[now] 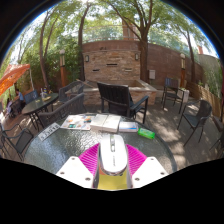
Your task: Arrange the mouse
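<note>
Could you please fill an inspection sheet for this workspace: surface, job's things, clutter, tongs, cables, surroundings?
Surface: glass patio table, outdoors.
Job's things: white mouse between the pink pads of the tongs, which close on its sides.
Clutter: papers or magazines beyond the mouse; small green item beside them.
Tongs: shut on the mouse, held over the table.
Cables: nothing seen.
Surroundings: dark patio chairs, brick wall, trees, orange umbrella.
</note>
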A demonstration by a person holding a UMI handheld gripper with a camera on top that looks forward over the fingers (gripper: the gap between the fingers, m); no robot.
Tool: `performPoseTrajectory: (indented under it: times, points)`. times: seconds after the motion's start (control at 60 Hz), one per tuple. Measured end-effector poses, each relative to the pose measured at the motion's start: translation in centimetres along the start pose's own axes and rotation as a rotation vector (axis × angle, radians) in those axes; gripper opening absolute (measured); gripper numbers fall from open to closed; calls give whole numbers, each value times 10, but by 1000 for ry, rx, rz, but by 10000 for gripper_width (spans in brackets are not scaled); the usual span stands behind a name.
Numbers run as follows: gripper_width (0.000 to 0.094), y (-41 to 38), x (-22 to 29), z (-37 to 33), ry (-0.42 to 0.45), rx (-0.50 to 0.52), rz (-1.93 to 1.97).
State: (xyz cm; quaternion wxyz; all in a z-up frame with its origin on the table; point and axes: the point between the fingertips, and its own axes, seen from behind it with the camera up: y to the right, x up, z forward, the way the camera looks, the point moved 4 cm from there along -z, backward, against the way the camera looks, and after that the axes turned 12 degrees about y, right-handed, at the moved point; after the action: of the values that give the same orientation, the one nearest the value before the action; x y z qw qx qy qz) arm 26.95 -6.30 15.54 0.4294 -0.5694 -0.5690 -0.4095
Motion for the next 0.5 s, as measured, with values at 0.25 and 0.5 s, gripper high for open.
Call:
performPoseTrajectory:
  times: [0.25,0.5]
  points:
    - [493,-28,-129,45,-236,62,-4]
    - [861,-29,-87,8,-206,59,-74]
